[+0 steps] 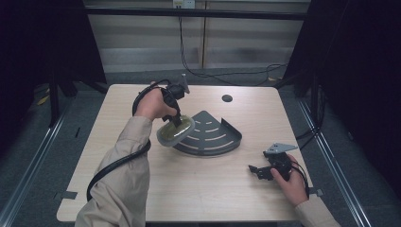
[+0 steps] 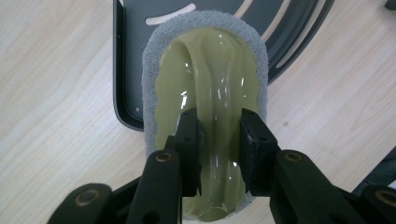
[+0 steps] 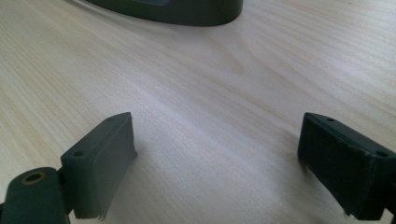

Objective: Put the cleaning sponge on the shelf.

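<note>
Gripping the scrubber [image 2: 205, 102] by the raised ridge of its olive handle, the left claw [image 2: 217, 156] is clenched on it, one pad on each flank of the ridge, so the grey pad faces down and its fuzzy rim shows all round ahead of the jaws; that hold looks chosen to keep the working face free for the rack [image 1: 210, 135], the dark fan-shaped tray directly under and beyond the claw's tips. In the high view the left claw [image 1: 176, 122] points steeply down from the hand, with the scrubber [image 1: 176, 131] hanging over the rack's near-left corner, partly past its edge and above bare table [image 1: 198, 189]; whether the pad touches the rack or floats just above it I cannot tell. Ahead of the claw run the rack's pale slots and its curved raised wall; to the claw's side the straight wall ends in a rounded corner, an edge the pad could catch on if dragged outward. Open room lies mostly forward over the slotted floor, and behind the claw over plain wood. Well apart, the right claw [image 1: 259, 171] rests low on the table with its jaws released and wide, nothing between them; its own view shows the right claw [image 3: 217, 163] facing the rack's wall [image 3: 187, 11] across bare wood, probably parked there to steady the rack if needed.
</note>
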A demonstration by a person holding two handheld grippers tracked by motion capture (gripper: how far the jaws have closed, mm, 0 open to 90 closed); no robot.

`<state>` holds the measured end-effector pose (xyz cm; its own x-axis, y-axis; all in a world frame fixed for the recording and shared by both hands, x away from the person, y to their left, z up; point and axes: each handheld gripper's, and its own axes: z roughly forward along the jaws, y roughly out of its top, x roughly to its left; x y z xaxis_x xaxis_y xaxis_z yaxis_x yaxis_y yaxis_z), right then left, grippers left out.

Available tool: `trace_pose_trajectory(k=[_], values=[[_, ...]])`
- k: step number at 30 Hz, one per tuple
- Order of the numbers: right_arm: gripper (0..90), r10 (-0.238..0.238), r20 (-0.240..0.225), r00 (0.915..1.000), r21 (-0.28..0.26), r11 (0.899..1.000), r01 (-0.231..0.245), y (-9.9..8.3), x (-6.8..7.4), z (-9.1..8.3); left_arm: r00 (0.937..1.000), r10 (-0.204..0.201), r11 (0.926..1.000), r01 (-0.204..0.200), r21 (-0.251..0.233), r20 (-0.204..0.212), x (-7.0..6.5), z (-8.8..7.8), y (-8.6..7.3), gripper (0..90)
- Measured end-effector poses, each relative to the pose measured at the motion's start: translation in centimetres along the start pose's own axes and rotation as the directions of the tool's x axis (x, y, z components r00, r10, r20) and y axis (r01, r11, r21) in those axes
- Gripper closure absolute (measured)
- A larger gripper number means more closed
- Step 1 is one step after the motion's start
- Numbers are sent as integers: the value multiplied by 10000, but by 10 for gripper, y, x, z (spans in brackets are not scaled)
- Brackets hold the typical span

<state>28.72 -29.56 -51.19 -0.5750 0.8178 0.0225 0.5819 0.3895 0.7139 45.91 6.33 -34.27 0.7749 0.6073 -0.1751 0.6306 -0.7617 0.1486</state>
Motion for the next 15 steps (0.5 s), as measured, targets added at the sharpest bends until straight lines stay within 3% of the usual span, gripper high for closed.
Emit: trace_pose_trajectory(k=[15], values=[[107,-10,2,10000,-1,10000,10,0,0,0,10000,-64,9998,64,-178,-15,6,6,14,715]])
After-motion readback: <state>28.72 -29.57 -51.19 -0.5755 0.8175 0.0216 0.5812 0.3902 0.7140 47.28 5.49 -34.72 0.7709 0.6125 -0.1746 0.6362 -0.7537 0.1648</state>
